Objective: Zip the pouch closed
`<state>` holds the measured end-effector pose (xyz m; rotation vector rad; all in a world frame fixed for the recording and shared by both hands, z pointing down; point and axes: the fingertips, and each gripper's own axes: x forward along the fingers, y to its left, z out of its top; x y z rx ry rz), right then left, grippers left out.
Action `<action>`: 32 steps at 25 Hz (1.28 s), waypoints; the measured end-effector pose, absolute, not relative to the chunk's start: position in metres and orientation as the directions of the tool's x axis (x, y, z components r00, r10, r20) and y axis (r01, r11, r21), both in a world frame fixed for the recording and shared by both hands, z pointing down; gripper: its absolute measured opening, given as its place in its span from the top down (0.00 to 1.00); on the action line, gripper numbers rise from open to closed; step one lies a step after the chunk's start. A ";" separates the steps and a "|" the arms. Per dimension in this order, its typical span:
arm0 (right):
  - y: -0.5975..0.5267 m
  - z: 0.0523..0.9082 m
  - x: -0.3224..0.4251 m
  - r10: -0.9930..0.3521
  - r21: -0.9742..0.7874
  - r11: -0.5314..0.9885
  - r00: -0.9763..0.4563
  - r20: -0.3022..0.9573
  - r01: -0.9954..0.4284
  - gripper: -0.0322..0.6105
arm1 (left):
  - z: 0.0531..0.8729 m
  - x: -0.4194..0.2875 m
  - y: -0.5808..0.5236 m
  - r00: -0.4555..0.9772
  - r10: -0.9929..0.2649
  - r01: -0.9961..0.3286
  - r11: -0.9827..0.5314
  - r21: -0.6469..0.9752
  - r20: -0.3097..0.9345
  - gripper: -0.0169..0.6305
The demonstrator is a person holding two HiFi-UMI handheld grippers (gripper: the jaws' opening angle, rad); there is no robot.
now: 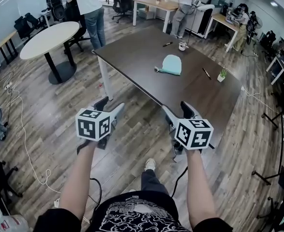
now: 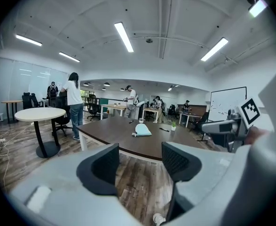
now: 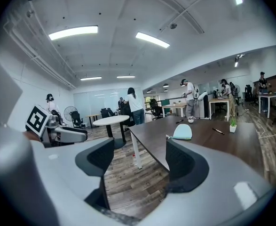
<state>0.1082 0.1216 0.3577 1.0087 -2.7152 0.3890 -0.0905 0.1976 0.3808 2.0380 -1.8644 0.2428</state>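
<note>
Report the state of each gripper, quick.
Left gripper: open, nothing between its jaws.
Right gripper: open, nothing between its jaws.
The pale teal fabric pouch lies untouched on the dark brown table.

Worktop (image 1: 132,57): pouch (image 1: 171,65) at centre; pen (image 1: 206,73), then potted plant (image 1: 221,75), to its right; marker (image 1: 167,44) behind it, toward the far edge.

Office furniture around us

Ahead of the left claw (image 1: 111,104) and the right claw (image 1: 175,106) we see a dark table (image 1: 142,66), with a potted plant (image 1: 221,75) and a pen (image 1: 206,73) at its right. Far left stands a round white table (image 1: 50,37).
</note>
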 end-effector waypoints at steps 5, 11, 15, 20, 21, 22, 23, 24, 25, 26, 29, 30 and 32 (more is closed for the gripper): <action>0.094 0.367 0.106 -0.603 -0.174 0.728 -0.739 0.300 -0.664 0.43 | 0.388 -0.095 0.169 0.111 -0.922 -0.987 -0.058 0.151 0.372 0.54; 0.044 0.378 0.101 -0.607 -0.174 0.719 -0.730 0.315 -0.673 0.43 | 0.396 -0.101 0.118 0.120 -0.918 -0.986 -0.065 0.156 0.379 0.54; 0.001 0.385 0.095 -0.602 -0.181 0.715 -0.727 0.330 -0.675 0.43 | 0.401 -0.107 0.075 0.122 -0.914 -0.984 -0.062 0.165 0.387 0.54; -0.054 0.393 0.087 -0.591 -0.189 0.716 -0.727 0.348 -0.672 0.43 | 0.405 -0.113 0.019 0.125 -0.910 -0.983 -0.059 0.175 0.394 0.54; -0.064 0.394 0.087 -0.590 -0.190 0.716 -0.727 0.352 -0.672 0.43 | 0.406 -0.113 0.009 0.126 -0.909 -0.983 -0.059 0.175 0.398 0.54; -0.073 0.396 0.086 -0.588 -0.191 0.715 -0.727 0.355 -0.672 0.43 | 0.407 -0.114 0.000 0.126 -0.907 -0.983 -0.059 0.175 0.402 0.54; -0.083 0.397 0.085 -0.586 -0.194 0.715 -0.727 0.357 -0.672 0.43 | 0.408 -0.114 -0.009 0.126 -0.905 -0.983 -0.058 0.176 0.406 0.54; -0.092 0.398 0.083 -0.584 -0.197 0.715 -0.728 0.358 -0.671 0.43 | 0.409 -0.115 -0.018 0.125 -0.903 -0.983 -0.056 0.176 0.410 0.54; -0.102 0.399 0.082 -0.583 -0.199 0.715 -0.729 0.359 -0.670 0.43 | 0.410 -0.116 -0.027 0.125 -0.902 -0.983 -0.056 0.176 0.414 0.54; -0.111 0.399 0.081 -0.583 -0.201 0.714 -0.729 0.360 -0.670 0.43 | 0.411 -0.117 -0.036 0.125 -0.900 -0.983 -0.056 0.175 0.417 0.54; -0.137 0.401 0.079 -0.586 -0.201 0.711 -0.726 0.360 -0.674 0.43 | 0.413 -0.118 -0.061 0.125 -0.897 -0.984 -0.056 0.171 0.424 0.54; -0.145 0.401 0.078 -0.587 -0.199 0.711 -0.725 0.360 -0.675 0.43 | 0.413 -0.119 -0.068 0.123 -0.897 -0.984 -0.055 0.170 0.425 0.54; -0.161 0.401 0.077 -0.590 -0.195 0.709 -0.722 0.361 -0.677 0.43 | 0.411 -0.119 -0.083 0.123 -0.897 -0.984 -0.055 0.167 0.425 0.54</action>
